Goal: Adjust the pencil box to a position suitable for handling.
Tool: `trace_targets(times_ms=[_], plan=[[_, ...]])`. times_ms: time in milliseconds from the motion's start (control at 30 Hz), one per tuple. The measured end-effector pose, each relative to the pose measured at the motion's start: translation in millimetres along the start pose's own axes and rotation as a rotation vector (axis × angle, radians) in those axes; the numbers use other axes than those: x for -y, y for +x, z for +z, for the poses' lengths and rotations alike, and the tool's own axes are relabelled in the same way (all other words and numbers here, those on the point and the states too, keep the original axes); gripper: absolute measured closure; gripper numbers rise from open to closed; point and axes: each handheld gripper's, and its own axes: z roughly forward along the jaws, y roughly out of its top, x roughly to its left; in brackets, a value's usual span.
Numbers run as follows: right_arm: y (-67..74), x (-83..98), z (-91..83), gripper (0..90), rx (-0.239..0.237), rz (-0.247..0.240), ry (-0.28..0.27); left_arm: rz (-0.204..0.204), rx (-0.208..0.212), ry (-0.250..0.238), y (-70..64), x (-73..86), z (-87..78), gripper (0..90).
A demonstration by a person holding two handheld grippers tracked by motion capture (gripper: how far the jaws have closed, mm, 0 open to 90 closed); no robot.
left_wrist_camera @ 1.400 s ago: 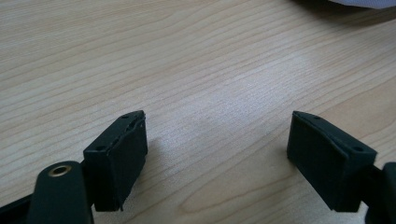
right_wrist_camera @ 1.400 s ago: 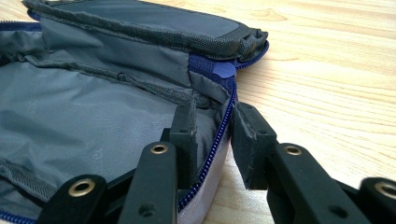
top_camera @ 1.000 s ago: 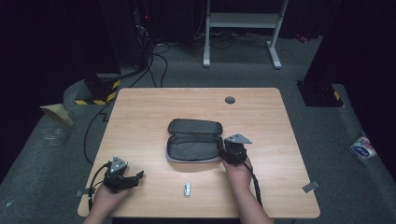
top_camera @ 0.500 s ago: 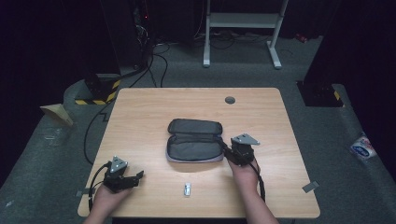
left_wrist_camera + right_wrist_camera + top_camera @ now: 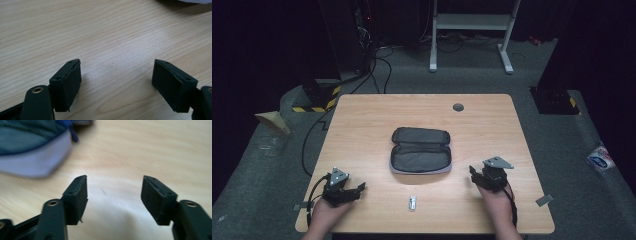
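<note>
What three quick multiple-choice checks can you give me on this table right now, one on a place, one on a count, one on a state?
1. Where does the small metal piece lie?
A. Inside the case
B. On the bare table, on the person's side of the case
C. Between the left tool's jaws

2. How many pencil cases are on the table?
A. One
B. Two
C. Three

3. What state is the pencil case in?
A. Zipped shut
B. Lying open
C. Standing on end

Answers:
1 B: the high view shows it alone on the wood near the front edge, between the left tool and right tool.
2 A: a single dark case sits mid-table.
3 B: its two halves are spread flat, inside showing.
</note>
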Motion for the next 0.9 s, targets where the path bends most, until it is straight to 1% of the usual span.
trace_targets(times_ms=[67,167,233,267,333,400,433,467,500,533,600,633,733,833,900], plan=[[-7.2,7.5,-4.5,34.0,0.019,-0.004,0.015,-0.002,-0.001,-0.001,-0.2,0.0,0.0,23.9],[-19.1,20.1,-11.7,31.3,0.042,0.022,0.037,-0.005,-0.003,-0.003,-0.9,0.1,-0.1,24.4],[-23.9,25.2,-15.3,30.2,0.055,0.029,0.049,-0.007,-0.005,-0.004,-1.1,0.2,-0.1,24.6],[-27.7,29.8,-18.3,28.9,0.061,0.044,0.060,-0.009,-0.007,-0.005,-1.2,0.2,-0.1,24.9],[-28.7,31.6,-19.6,28.8,0.062,0.048,0.063,-0.012,-0.009,-0.003,-1.8,0.7,-0.6,25.0],[-30.6,34.5,-21.1,28.6,0.066,0.038,0.065,-0.011,-0.012,-0.005,-2.0,1.2,-1.1,25.2],[-31.1,36.6,-21.6,28.7,0.068,0.049,0.069,-0.010,-0.014,-0.006,-2.0,1.3,-1.2,25.2],[-32.0,37.8,-21.2,28.6,0.068,0.046,0.074,-0.010,-0.013,-0.005,-2.1,1.3,-1.4,25.2],[-32.4,39.1,-20.2,27.9,0.068,0.050,0.092,-0.009,-0.013,-0.004,-2.1,1.2,-1.4,25.3],[-33.4,39.2,-20.0,27.1,0.061,0.055,0.093,-0.010,-0.013,-0.001,-2.1,0.9,-1.5,25.3],[-33.5,39.0,-19.2,24.2,0.062,0.060,0.096,-0.013,-0.015,0.005,-2.4,0.4,-1.8,25.4],[-33.2,39.1,-19.0,24.1,0.063,0.060,0.094,-0.019,-0.014,0.009,-3.2,0.2,-2.1,25.5],[-33.0,39.0,-18.7,24.1,0.065,0.062,0.093,-0.018,-0.017,0.012,-4.6,0.3,-3.0,25.7],[-32.7,38.7,-18.1,24.3,0.070,0.065,0.092,-0.043,0.003,0.015,-6.7,-1.2,-3.7,26.2],[-32.2,38.3,-17.8,24.6,0.073,0.069,0.093,-0.047,0.023,0.003,-11.6,-4.0,-6.6,27.5]])
